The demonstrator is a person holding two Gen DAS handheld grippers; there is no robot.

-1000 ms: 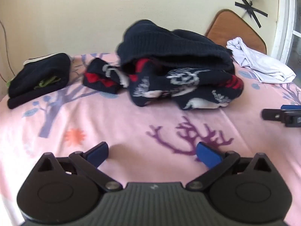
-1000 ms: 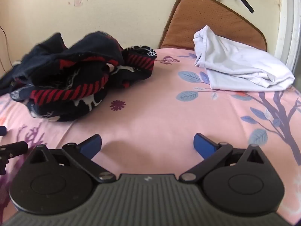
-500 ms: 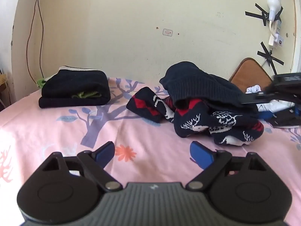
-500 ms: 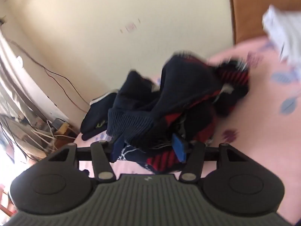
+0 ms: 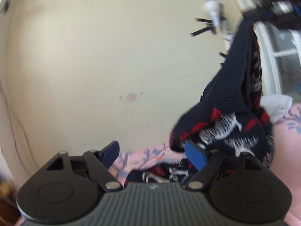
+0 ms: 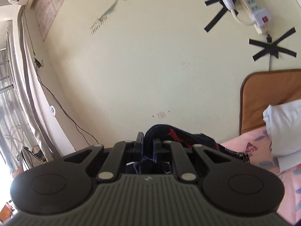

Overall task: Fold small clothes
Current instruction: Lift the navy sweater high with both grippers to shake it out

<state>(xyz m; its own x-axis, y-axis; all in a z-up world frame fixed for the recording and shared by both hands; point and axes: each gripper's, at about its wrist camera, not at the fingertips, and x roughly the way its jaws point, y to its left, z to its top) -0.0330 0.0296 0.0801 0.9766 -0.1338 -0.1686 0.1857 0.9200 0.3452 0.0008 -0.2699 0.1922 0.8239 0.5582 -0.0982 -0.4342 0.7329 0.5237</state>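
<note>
Your right gripper [image 6: 148, 143] is clamped tight on a fold of the navy knit sweater [image 5: 237, 86], jaws nearly together w/ dark cloth bunched between them. It's raised high: in the left wrist view you can see it up top right, w/ the sweater hanging down from it in a long drape. So the garment's long axis runs roughly vertical, from that pinch down to the patterned red-and-white bulk at the bottom, which sags onto or just above the pink bedsheet [image 5: 287, 150]. Can't tell if the low end fully rests on the sheet; view's blurred.

Your left gripper [image 5: 152, 152] is apart, nothing between the pads. Its right pad [image 5: 194, 155] sits just beside the lower lump of the sweater, maybe touching it, while the left pad [image 5: 111, 151] is clear of cloth w/ only wall and sheet behind. So the cloth lies ahead and to the right of the left tongs, not centred in the gap.

My read: the sweater is being lifted to shake it out, and folding proper hasn't begun. The left hand is the nearer one to the free low end, so that's the one to take a second corner. You'd need to shift it right and a bit fwd so a hem edge sits between the pads, not the thick bunched middle.

Off to the right of the right tongs, a white garment [image 6: 284, 131] lies on the sheet near the brown headboard [image 6: 269, 98], well apart from the sweater.
</note>
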